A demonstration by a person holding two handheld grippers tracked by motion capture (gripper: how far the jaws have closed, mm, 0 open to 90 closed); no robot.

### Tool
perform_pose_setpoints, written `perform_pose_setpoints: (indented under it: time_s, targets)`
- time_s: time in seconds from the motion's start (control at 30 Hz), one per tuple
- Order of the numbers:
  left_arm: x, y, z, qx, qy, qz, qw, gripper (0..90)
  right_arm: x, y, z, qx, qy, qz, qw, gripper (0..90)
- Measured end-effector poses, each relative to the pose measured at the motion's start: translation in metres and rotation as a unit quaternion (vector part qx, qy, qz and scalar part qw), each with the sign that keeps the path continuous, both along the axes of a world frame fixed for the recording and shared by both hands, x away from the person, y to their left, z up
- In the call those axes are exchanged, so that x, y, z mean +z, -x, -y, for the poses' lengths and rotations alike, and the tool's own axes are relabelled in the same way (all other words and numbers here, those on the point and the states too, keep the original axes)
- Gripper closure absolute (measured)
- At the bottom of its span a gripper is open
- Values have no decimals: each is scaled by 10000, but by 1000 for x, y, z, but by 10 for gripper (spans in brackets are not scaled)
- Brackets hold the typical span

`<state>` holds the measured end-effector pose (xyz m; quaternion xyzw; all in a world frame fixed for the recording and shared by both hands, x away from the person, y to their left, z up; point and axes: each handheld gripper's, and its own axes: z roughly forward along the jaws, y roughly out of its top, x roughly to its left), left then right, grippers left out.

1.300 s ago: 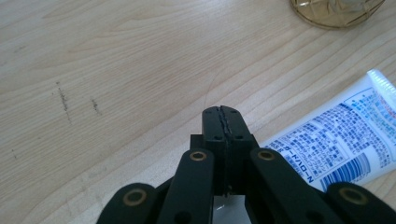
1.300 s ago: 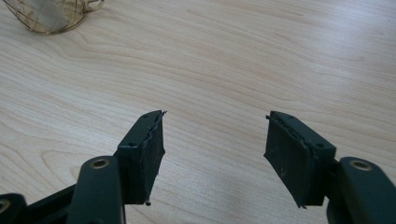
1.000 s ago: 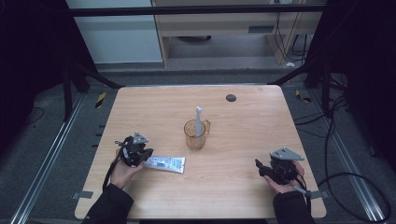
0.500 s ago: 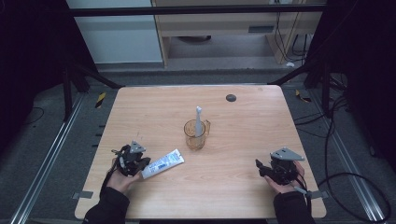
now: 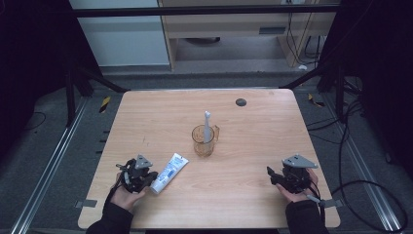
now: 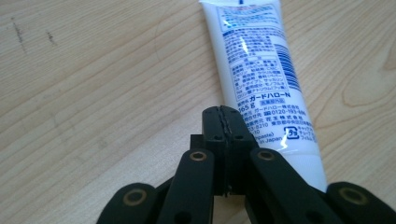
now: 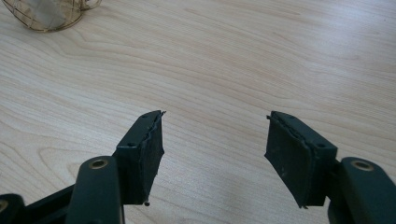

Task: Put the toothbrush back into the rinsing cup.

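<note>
"Looking at the left side first, what is the left claw (image 5: 151, 181) doing?" asks the first one.

"Its two black jaws are pressed tight together, with nothing between them. The tip sits right at the flat end of the white plastic toothpaste tube with blue writing (image 6: 261, 70). The tube lies flat on the light wooden table (image 5: 146, 122), slanted, with its cap end pointing towards the middle."

"So how should it move the tube?"

"I think it is nudging it. A good nudge is slow and low, and pushes on the wide flat end, so the tube slides and does not spin off. To lift it, the jaws must spread first and go around the tube."

"What comes next, going right?"

"A see-through amber plastic cup (image 5: 203, 141) stands in the middle, with a white toothbrush (image 5: 207, 124) upright in it. It is near the tube's cap end but not touching. A hard push could bump the cup over."

"And past that?"

"A small dark round spot (image 5: 240, 102) sits far back, out of the way. The right claw (image 7: 215, 135) rests near the front right corner, its jaws spread wide and pinching nothing."
</note>
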<state>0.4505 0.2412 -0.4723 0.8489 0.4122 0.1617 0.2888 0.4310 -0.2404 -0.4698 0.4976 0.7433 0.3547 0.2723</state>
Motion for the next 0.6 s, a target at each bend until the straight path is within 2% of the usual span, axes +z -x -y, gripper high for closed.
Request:
perform_pose_setpoints:
  time_s: [0.23, 0.47, 0.6]
  targets:
    - [5, -3, -3, 56, 66, 41, 10000, 858, 1, 0, 1, -15, -9, 18, 10000, 361]
    - [16, -5, -4, 89, 262, 134, 9995, 756, 2, 0, 2, -41, -21, 23, 10000, 357]
    - [21, -8, -1, 106, 307, 169, 9993, 659, 2, 0, 3, -62, -25, 45, 10000, 355]
